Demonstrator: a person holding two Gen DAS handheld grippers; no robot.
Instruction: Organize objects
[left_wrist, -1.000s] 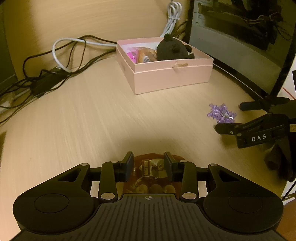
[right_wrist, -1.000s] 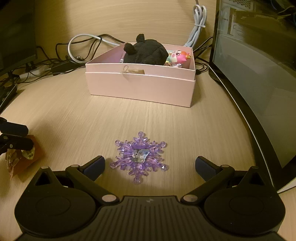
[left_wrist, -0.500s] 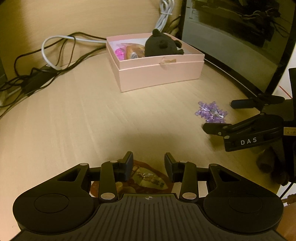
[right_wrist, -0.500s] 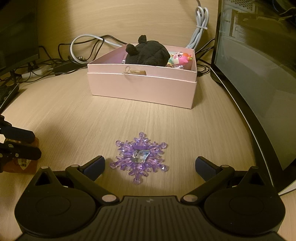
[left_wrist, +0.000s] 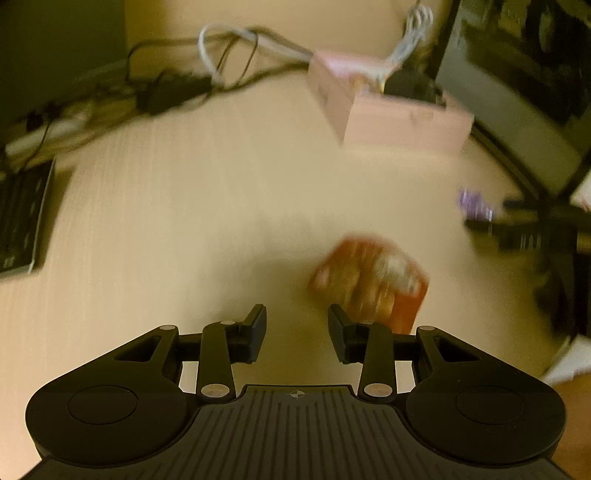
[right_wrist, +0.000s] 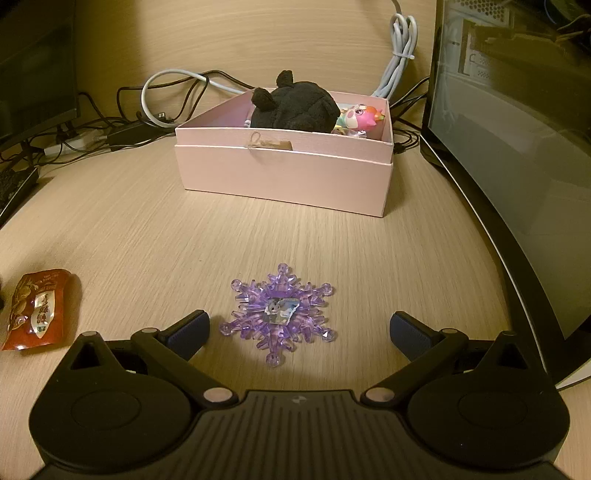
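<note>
A red snack packet lies flat on the wooden desk, blurred, just ahead and right of my left gripper, which is open and empty. The packet also shows at the left edge of the right wrist view. A purple crystal snowflake lies on the desk between the wide-open fingers of my right gripper. A pink box behind it holds a black plush toy and a pink figure. The box and snowflake show blurred in the left wrist view.
A dark monitor stands along the right side. Cables and a power adapter lie behind the box at the back left. A keyboard lies at the left edge.
My left gripper has let go of the red packet, which now lies on the desk, and the gripper has pulled back and swung left. My right gripper has stayed open over the snowflake.
</note>
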